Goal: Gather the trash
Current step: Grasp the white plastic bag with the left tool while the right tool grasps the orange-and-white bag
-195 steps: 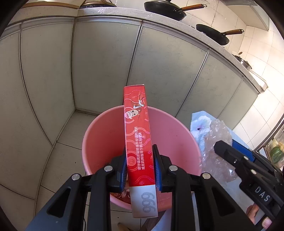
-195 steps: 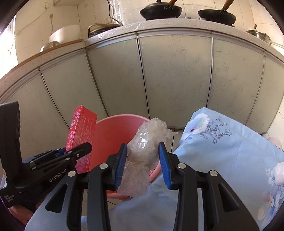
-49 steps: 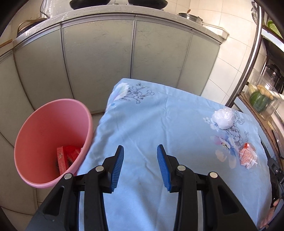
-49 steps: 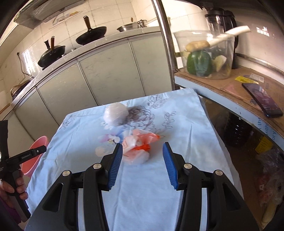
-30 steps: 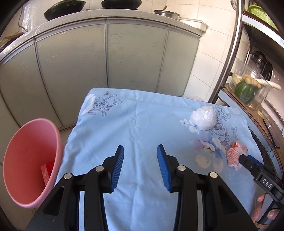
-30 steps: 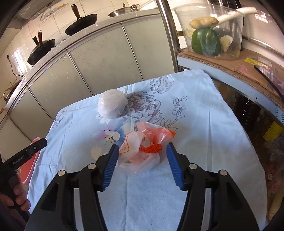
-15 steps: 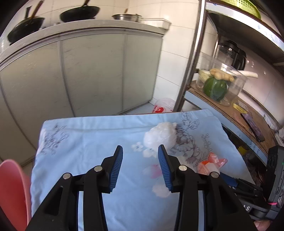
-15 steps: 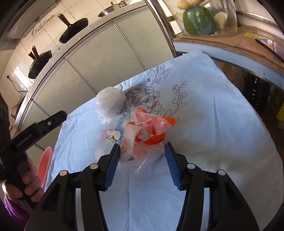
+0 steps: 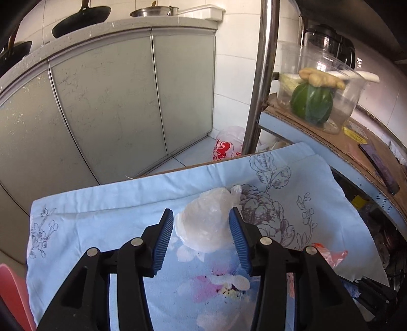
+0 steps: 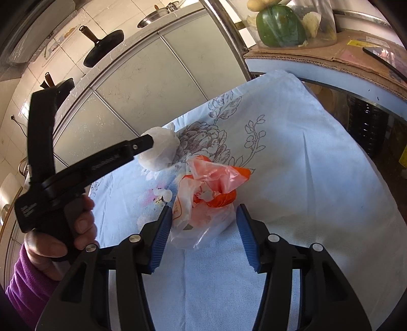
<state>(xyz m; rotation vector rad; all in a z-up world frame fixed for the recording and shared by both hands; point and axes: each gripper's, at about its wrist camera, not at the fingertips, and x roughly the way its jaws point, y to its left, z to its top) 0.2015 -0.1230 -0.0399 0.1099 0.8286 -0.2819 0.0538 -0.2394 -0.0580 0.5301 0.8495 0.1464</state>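
Two bags lie mid-frame on my counter: white bag between my open, just-widened left tool, orange bag inside my open right tool. Risk: thin plastic slipping, pads snagging cloth.

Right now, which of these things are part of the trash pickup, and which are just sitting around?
Part of the job:
- white crumpled bag, between the open left tool, whose jaws have just been opening
- orange and clear bag, between the open right tool
- pink bin

Just lying about:
- flowered blue cloth
- clear tub of vegetables
- pans
- phone
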